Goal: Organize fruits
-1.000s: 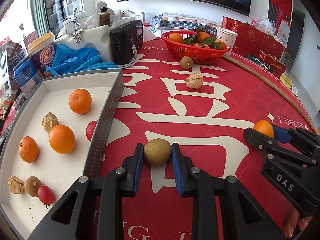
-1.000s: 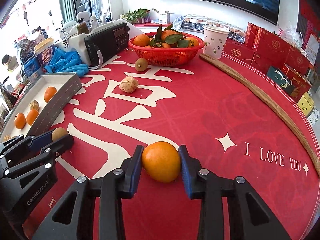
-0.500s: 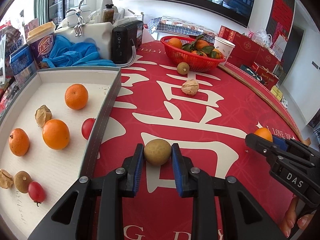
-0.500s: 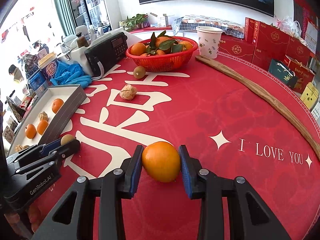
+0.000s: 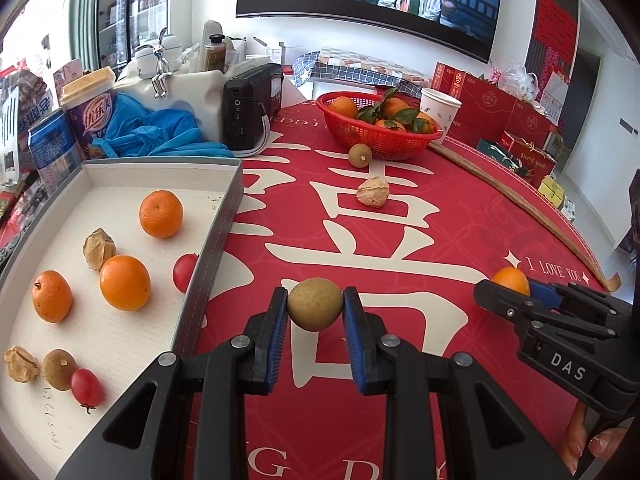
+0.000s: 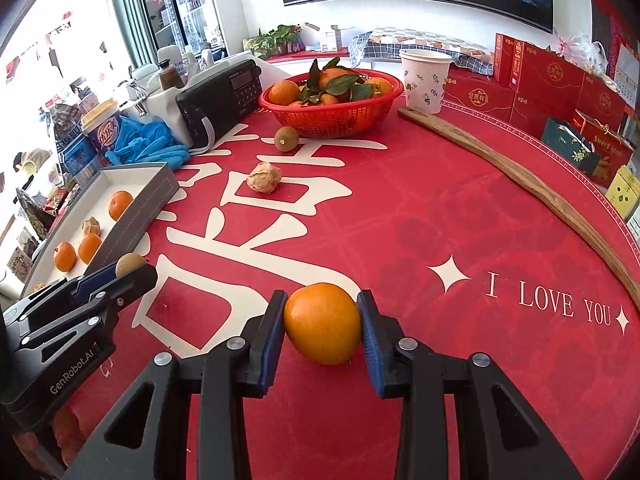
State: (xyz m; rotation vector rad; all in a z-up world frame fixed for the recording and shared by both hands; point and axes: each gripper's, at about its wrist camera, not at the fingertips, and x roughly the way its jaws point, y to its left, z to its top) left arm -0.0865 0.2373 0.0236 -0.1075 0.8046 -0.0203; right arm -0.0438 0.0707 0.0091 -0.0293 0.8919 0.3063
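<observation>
My left gripper (image 5: 315, 310) is shut on a small brown-green kiwi (image 5: 315, 309), held just above the red tablecloth beside the tray. My right gripper (image 6: 322, 322) is shut on an orange (image 6: 322, 323) over the cloth; in the left wrist view that orange (image 5: 511, 280) shows at the far right. The white tray (image 5: 218, 220) with grey walls lies to the left and holds several oranges, husked fruits, a kiwi and cherry tomatoes. On the cloth farther back rest a loose kiwi (image 5: 359, 155) and a husked fruit (image 5: 373, 192).
A red basket (image 5: 376, 142) of leafy oranges stands at the back, with a paper cup (image 5: 439, 114) beside it. A black radio (image 5: 250, 114), blue gloves (image 5: 160, 136) and cans crowd the back left. A long wooden stick (image 6: 520, 188) lies along the table's right rim.
Both grippers keep their fruits. The views have tipped up slightly, showing more of the room, and both fruits look lifted a little off the cloth.
</observation>
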